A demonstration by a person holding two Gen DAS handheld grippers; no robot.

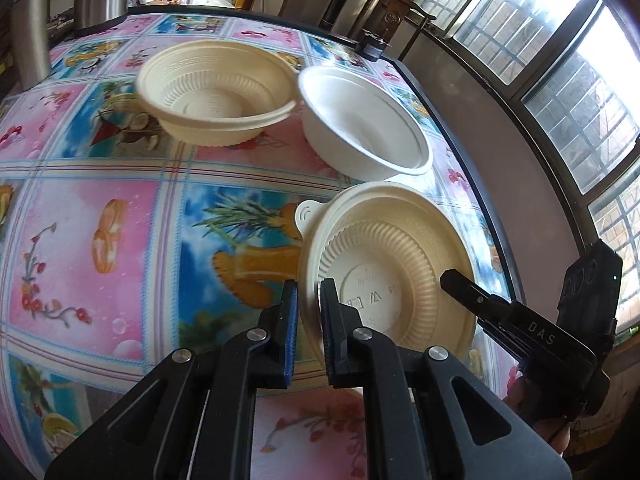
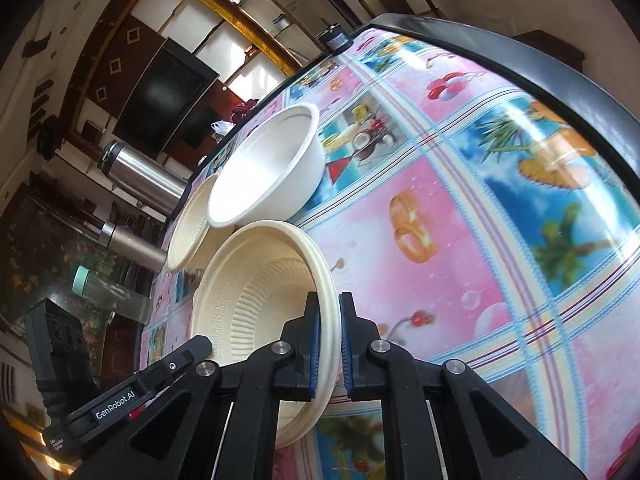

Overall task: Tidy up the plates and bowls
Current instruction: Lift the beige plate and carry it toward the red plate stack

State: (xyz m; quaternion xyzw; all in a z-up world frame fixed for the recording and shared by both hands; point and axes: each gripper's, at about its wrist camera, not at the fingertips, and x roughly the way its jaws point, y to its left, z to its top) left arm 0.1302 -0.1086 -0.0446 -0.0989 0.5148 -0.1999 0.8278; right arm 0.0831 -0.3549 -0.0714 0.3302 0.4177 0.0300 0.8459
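Left tongs (image 1: 307, 320) clamped on the rim of a cream ribbed plastic bowl (image 1: 394, 276) near the counter (image 1: 120, 220) edge; right tongs (image 2: 328, 344) pinch the same bowl's rim — white smooth bowl (image 1: 360, 120) just beyond.

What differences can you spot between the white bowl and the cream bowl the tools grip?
The white bowl is smooth-walled; the held cream bowl is ribbed inside. The white bowl stands free on the table; the held cream bowl is clamped at its rim by the left tool and right tool. Both are round and empty.
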